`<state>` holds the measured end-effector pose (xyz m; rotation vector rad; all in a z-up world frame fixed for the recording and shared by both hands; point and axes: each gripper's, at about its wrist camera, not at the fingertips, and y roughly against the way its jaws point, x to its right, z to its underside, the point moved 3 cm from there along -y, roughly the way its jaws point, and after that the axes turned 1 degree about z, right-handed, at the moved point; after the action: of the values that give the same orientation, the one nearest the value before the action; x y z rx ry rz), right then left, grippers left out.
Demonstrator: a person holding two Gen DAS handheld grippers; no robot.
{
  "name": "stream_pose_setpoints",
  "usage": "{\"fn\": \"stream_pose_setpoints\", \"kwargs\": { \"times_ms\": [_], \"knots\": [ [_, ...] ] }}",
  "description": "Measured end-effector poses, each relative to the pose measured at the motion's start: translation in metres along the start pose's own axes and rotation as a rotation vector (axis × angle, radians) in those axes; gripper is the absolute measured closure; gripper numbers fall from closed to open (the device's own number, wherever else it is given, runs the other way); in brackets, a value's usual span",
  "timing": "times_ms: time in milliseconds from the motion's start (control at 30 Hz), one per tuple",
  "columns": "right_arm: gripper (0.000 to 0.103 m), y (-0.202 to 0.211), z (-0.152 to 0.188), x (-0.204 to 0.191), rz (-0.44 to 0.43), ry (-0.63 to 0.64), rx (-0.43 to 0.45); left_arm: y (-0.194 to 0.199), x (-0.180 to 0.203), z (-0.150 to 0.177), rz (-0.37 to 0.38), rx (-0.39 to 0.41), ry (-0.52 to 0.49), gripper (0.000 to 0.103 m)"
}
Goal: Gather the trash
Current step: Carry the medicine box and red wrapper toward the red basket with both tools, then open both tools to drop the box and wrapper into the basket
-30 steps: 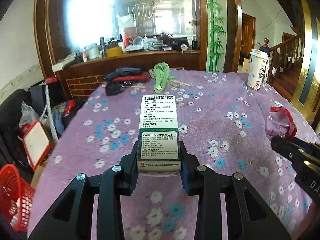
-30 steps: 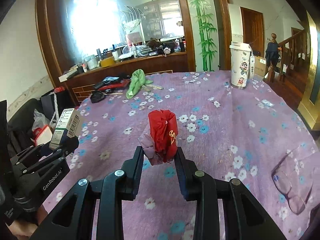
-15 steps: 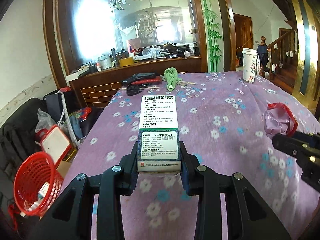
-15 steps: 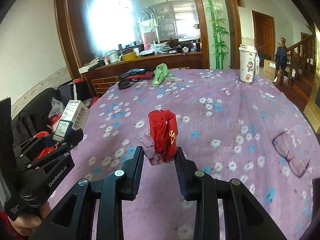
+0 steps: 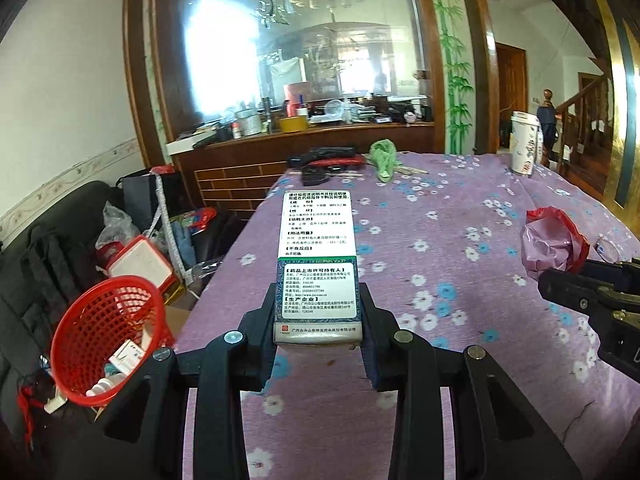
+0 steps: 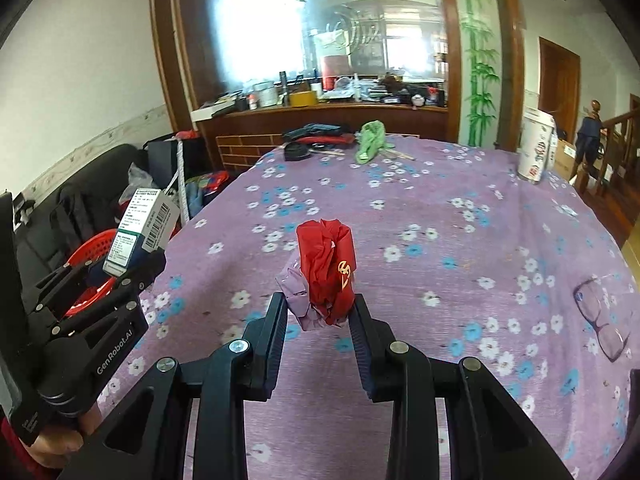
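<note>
Both hands loaded right now. Left gripper (image 5: 318, 336) fingers clenched on a white-and-green printed cardboard medicine box (image 5: 317, 264), held up over the near-left edge of the purple flowered tablecloth surface (image 5: 460, 208). Right gripper (image 6: 320, 320) fingers clamped on a crumpled red-and-pink plastic wrapper (image 6: 326, 272), held above the middle of that surface.

Red plastic mesh basket (image 5: 106, 340) down on the floor to the left, already with some scraps inside, looks like the drop spot.

Possible trouble: box gripped only at its near end, so a quick swing could lever it loose. Wrapper is soft and slippery, could slide out. Basket sits tilted with a smallish mouth, so an early release probably lands on the floor.

Around: clear-framed eyeglasses (image 6: 604, 316) lying at the right, tall paper cup (image 6: 536, 152) at the far edge, green cloth (image 6: 370, 140) by some dark stuff at the back. Clutter and bags beside the basket crowd the approach.
</note>
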<state>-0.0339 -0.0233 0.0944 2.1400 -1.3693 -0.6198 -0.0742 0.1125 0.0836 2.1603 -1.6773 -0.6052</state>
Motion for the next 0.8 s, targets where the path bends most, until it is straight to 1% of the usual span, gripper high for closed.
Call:
{"fn": "stream_pose_setpoints", "kwargs": {
  "times_ms": [500, 667, 800],
  "knots": [
    [0.069, -0.019, -0.005, -0.048, -0.040, 0.077, -0.036, 0.002, -0.047, 0.012, -0.050, -0.001, 0.062, 0.069],
    [0.069, -0.028, -0.008, -0.075, -0.079, 0.117, -0.053, 0.006, -0.071, 0.015, -0.078, -0.004, 0.093, 0.069],
    [0.069, -0.040, -0.012, -0.102, -0.116, 0.156, -0.072, 0.010, -0.098, 0.018, -0.109, -0.006, 0.130, 0.069]
  ]
}}
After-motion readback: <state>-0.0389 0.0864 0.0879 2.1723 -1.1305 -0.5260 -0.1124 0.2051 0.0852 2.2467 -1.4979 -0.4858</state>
